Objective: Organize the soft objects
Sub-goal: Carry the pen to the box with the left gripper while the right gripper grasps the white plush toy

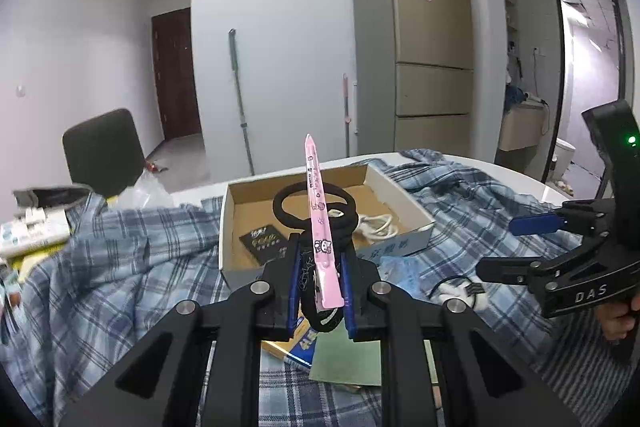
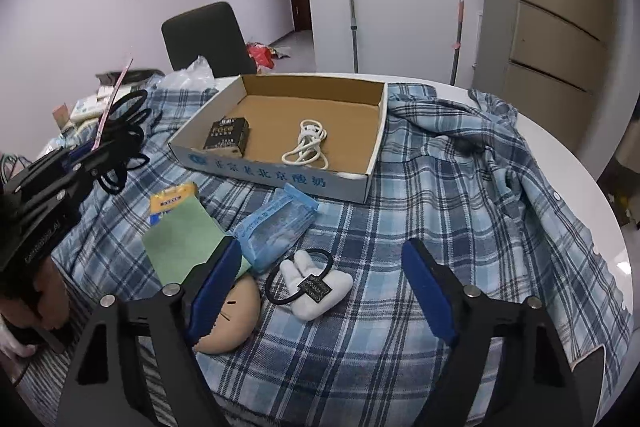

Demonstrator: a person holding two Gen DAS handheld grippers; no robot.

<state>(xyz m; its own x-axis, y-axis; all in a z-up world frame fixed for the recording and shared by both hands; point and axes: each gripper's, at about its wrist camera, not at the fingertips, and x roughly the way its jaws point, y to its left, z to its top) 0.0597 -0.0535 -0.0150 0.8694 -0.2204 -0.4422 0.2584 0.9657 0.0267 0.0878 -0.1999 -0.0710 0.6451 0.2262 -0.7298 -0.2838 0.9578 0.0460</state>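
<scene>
My left gripper is shut on a pack of black hair ties with a pink card, held up above the table in front of the cardboard box. It also shows in the right wrist view, left of the box, with the hair ties hanging from it. My right gripper is open and empty, low over a white bunny hair tie. A tan plush lies by its left finger. A blue packet and a green cloth lie nearby.
The box holds a white cable and a black packet. A blue plaid shirt covers the round white table. A yellow packet lies by the cloth. Clutter sits at the table's left; a dark chair stands behind.
</scene>
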